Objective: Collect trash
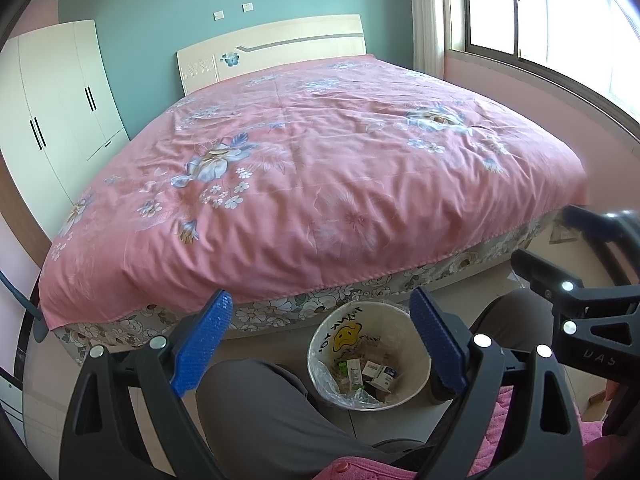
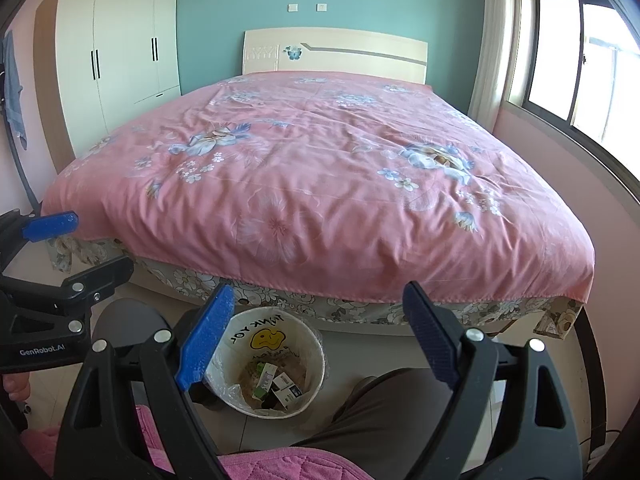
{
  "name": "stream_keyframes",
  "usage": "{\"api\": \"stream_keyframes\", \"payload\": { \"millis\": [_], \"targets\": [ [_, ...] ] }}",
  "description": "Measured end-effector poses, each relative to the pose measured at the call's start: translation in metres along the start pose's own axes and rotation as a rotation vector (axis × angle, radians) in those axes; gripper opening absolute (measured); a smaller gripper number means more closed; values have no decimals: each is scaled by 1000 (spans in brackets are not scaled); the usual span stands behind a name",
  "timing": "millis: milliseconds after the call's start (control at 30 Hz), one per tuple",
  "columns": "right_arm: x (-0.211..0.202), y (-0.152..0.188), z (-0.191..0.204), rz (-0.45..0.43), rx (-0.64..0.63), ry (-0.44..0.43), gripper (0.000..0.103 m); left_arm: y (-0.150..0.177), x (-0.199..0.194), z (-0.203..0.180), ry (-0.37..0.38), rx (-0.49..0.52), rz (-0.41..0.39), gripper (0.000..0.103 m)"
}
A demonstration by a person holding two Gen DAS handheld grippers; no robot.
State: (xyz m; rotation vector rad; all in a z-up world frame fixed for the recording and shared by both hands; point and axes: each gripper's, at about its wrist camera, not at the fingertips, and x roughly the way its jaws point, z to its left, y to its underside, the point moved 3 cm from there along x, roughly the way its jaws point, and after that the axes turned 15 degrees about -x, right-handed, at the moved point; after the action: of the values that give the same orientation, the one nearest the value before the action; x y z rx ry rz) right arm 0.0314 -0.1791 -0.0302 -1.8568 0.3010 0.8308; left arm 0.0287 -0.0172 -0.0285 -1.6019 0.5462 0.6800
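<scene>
Left wrist view looks down over the person's knees (image 1: 260,408) at a white waste bin (image 1: 416,354) standing on the floor just in front of the bed (image 1: 320,168), between the two legs. The left tool (image 1: 320,344) hangs with its blue pads well apart and nothing between them. From the right wrist view the right tool (image 2: 320,340) is the same: wide apart, empty, pointed down toward the bin's far side. Each tool shows at the edge of the other's view, so the two sit side by side and near each other.

The trash (image 1: 370,374) lies inside the bin: small cartons and wrappers on a clear plastic liner (image 1: 326,378) that is bunched along the near left rim. The pink bedspread looks bare of litter, and I see no loose piece on the floor close by, though a pale scrap far right by the bed's corner is too small to identify.

My reading is that gathering is done or nearly so. If the liner is to be lifted out next, take it by the bunched plastic at the rim, one tool on each side, and draw upward evenly so the cartons do not spill. Avoid pinching the rigid rim itself; the bin would tip toward the knees.
</scene>
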Motion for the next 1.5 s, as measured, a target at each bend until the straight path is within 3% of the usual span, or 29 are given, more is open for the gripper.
{"api": "stream_keyframes", "payload": {
  "millis": [1500],
  "targets": [
    [2, 4, 2, 7, 0, -3, 85, 1, 1, 3, -7, -8, 1, 92]
  ]
}}
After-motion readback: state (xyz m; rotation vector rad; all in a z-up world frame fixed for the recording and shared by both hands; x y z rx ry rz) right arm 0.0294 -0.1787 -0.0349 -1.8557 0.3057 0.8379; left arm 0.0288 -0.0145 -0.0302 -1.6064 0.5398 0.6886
